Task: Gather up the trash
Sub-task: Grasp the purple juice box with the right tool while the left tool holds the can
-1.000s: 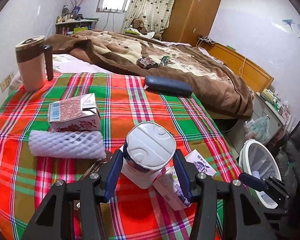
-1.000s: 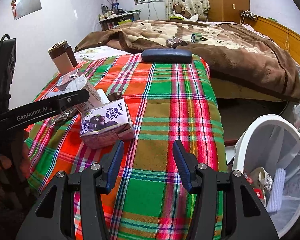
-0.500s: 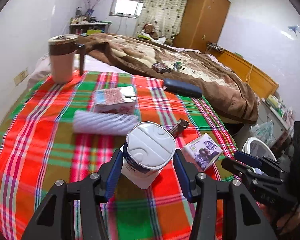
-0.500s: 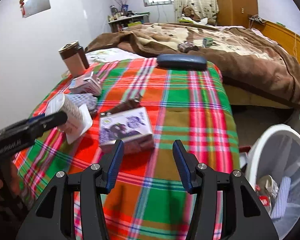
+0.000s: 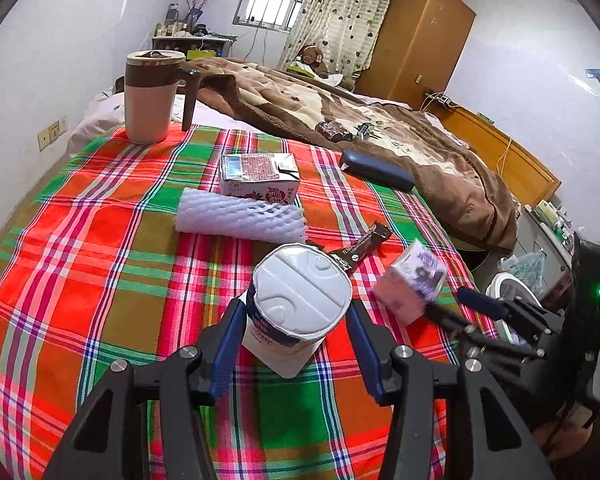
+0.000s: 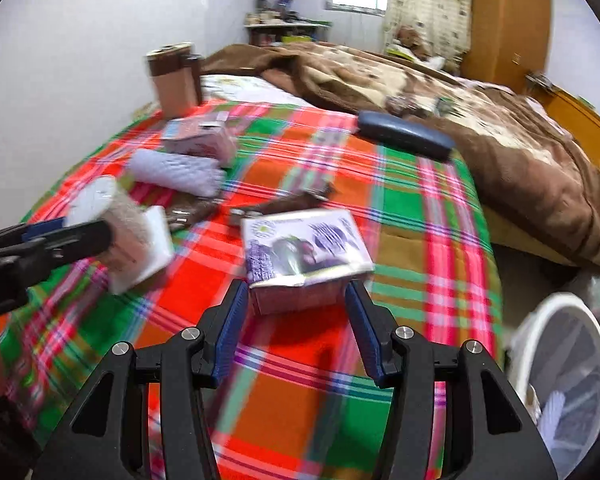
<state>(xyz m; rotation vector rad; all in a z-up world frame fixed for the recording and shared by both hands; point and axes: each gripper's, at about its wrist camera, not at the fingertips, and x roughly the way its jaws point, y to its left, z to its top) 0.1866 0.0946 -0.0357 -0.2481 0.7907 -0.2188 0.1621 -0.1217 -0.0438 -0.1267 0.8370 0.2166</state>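
Since a second ago the right tongs [image 6: 296, 312] have been travelling from bare plaid cloth toward the small purple-printed drink carton [image 6: 306, 254], and the left tongs [image 5: 296, 328] have been carrying the white foil-lidded paper cup [image 5: 298, 306] away from that carton.

The right tongs are now standing wide apart with the purple carton sitting between the blue pads [image 6: 230, 328], at their tips; whether either pad is touching the carton's sides is hard to tell, because the whole right wrist view is smeared by motion blur. The carton's lower front edge is partly hiding behind the pads.

The left tongs are closing on the cup, both pads pressing its sides. The cup's base is hiding behind its own lid and body, so whether it is resting on the red-and-green plaid cloth [image 5: 100, 272] or hanging above it cannot be told.

Ahead of the left tongs are lying a white foam mesh sleeve [image 5: 240, 218], a pink-patterned carton [image 5: 258, 180] just beyond it, and a dark brown snack wrapper [image 5: 366, 242] whose near end is disappearing behind the cup. To the right of the right tongs, the white round waste bin [image 6: 560, 360] is being cut off by the frame edge, its contents blurred.
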